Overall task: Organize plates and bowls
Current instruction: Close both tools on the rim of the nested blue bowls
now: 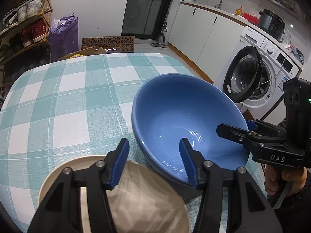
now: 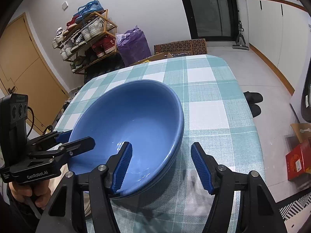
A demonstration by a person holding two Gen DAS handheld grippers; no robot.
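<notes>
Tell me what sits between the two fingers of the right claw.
The near rim of the blue bowl stands between the right claw fingers, one inside the bowl and one outside over the checked tablecloth, shown in the right wrist view.

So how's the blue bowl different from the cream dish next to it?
The blue bowl is deep and glossy; the cream dish looks paler and matte. Both grippers' jaws straddle the blue bowl's rim, while the cream dish lies under the left gripper, ungripped. Both rest on the checked tablecloth.
</notes>
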